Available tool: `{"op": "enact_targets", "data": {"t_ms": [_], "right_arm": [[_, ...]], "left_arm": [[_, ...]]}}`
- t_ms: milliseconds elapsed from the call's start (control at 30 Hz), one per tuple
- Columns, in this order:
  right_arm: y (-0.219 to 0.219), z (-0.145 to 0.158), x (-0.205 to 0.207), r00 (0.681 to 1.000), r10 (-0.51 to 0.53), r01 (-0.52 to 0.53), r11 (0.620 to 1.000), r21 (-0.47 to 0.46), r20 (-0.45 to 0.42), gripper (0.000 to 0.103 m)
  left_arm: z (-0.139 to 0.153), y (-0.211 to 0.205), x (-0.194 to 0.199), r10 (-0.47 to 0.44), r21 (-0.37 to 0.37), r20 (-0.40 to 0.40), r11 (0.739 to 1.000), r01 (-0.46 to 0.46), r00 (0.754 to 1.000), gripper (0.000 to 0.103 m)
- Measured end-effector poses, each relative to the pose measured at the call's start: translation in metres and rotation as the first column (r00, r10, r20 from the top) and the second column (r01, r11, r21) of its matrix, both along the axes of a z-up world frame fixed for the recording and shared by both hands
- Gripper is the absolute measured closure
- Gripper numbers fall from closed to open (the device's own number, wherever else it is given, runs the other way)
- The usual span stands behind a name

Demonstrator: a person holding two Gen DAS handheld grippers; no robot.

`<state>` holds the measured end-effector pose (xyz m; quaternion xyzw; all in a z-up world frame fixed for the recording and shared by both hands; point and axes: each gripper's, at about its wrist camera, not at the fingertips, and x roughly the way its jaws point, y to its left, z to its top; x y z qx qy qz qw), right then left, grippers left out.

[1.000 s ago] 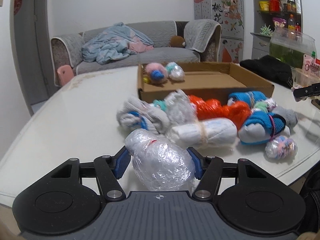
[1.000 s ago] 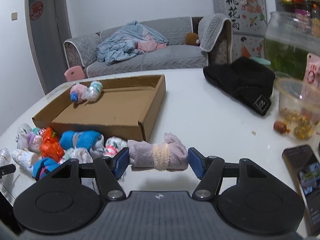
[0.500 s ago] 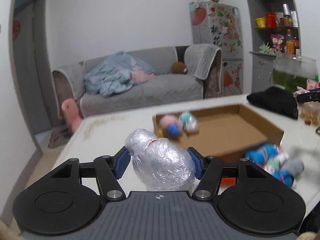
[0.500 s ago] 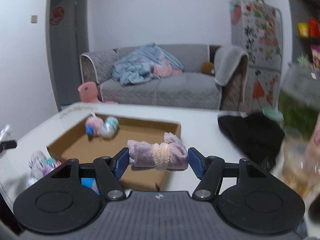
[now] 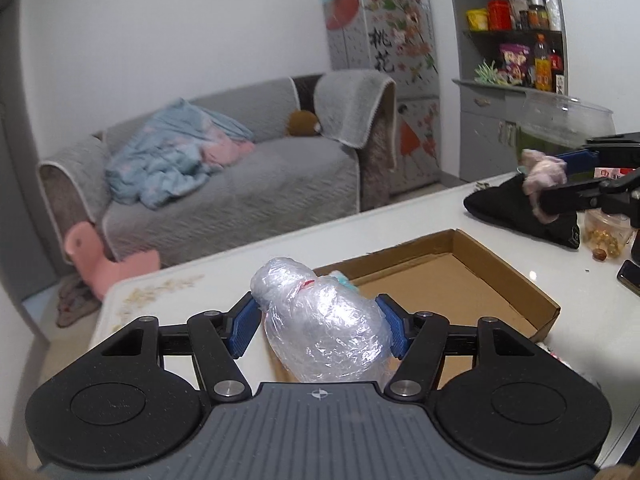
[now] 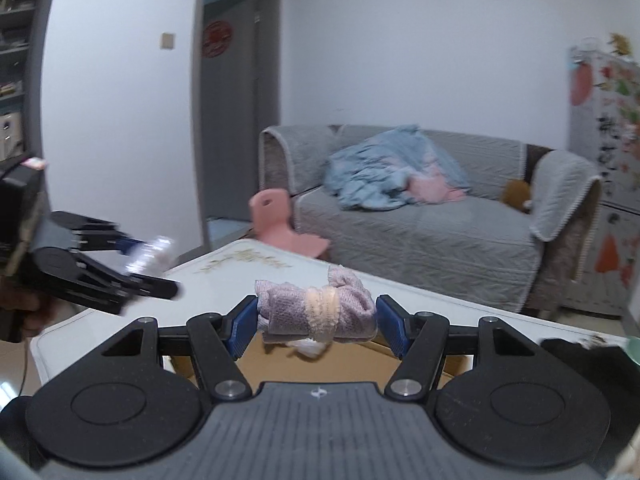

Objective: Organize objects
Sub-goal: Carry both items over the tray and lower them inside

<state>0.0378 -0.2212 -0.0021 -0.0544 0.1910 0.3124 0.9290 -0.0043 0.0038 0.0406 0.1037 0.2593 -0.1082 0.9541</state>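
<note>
My left gripper (image 5: 318, 330) is shut on a bundle wrapped in clear plastic (image 5: 324, 328), held above the near left corner of the open cardboard box (image 5: 520, 284). A small teal bundle (image 5: 345, 279) peeks out inside the box behind it. My right gripper (image 6: 316, 326) is shut on a rolled pale purple sock (image 6: 316, 312) with a beige band, held over the box (image 6: 408, 360). Each gripper shows in the other's view: the right (image 5: 560, 184) with its sock, the left (image 6: 132, 256) with its plastic bundle.
The white table (image 5: 224, 276) carries a black cloth (image 5: 516, 208), a container of nuts (image 5: 604, 232) and a phone (image 5: 630, 276) at the right. Beyond it are a grey sofa (image 5: 240, 184), a pink child's chair (image 6: 280, 220) and a shelf unit (image 5: 516, 40).
Both grippers have risen with their loads and moved toward the box. The pile of rolled socks has dropped out of both views.
</note>
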Motion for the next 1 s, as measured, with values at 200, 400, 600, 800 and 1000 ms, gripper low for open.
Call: {"op": "enact_targets", "data": {"t_ms": [200, 400, 600, 800, 1000], "right_arm": [[0.03, -0.009, 0.027, 0.996, 0.068, -0.071, 0.996, -0.05, -0.061, 0.043], [0.055, -0.027, 0.051, 0.987, 0.106, -0.119, 0.987, -0.11, -0.122, 0.043], [0.073, -0.046, 0.07, 0.975, 0.122, -0.155, 0.973, -0.173, -0.188, 0.043], [0.084, -0.061, 0.081, 0.959, 0.127, -0.184, 0.959, -0.216, -0.252, 0.043], [0.095, -0.074, 0.09, 0.944, 0.135, -0.217, 0.942, -0.256, -0.303, 0.043]], "left_arm": [[-0.016, -0.001, 0.047, -0.027, -0.005, -0.103, 1.0, 0.027, 0.994, 0.034], [-0.04, 0.007, 0.077, -0.039, 0.009, -0.181, 0.999, 0.041, 0.983, 0.034], [-0.067, 0.005, 0.093, -0.084, 0.105, -0.242, 0.988, 0.112, 0.967, 0.034], [-0.091, 0.002, 0.109, -0.125, 0.152, -0.291, 0.973, 0.175, 0.949, 0.034], [-0.111, -0.008, 0.115, -0.172, 0.218, -0.309, 0.944, 0.246, 0.935, 0.034]]}}
